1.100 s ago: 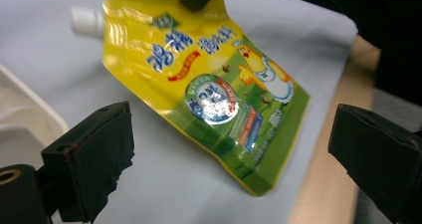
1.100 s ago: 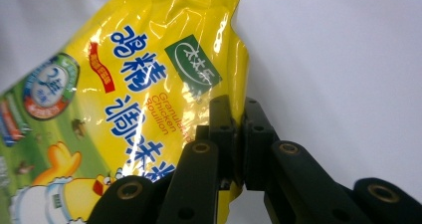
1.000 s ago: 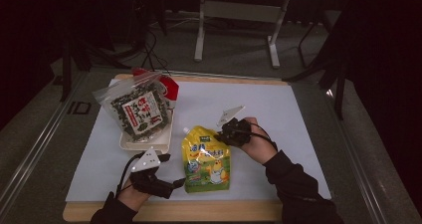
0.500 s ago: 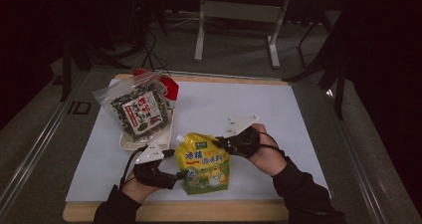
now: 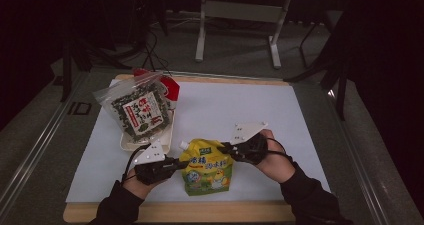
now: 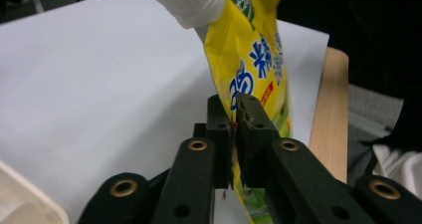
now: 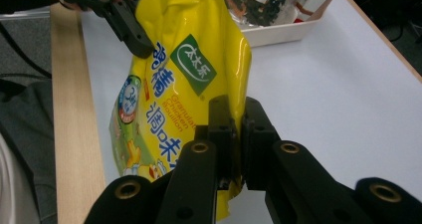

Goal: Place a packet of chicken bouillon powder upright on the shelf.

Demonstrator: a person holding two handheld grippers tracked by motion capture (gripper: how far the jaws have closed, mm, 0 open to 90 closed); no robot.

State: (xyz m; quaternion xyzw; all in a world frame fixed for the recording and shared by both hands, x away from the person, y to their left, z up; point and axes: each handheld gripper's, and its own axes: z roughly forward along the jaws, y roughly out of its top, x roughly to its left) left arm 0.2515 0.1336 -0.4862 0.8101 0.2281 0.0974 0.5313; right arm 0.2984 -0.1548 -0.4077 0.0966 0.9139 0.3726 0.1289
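Pouch [image 5: 207, 166] now nearer table edge, spout toward far-left.

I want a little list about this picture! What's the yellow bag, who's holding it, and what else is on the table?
yellow pouch: has a white cap, held at both side edges
left hand-held gripper: shut on the pouch's edge
right hand-held gripper: shut on the pouch's other edge
tray: white, behind the pouch to the left
seaweed bag: clear, leaning in the tray
table cover: white sheet on a wooden table
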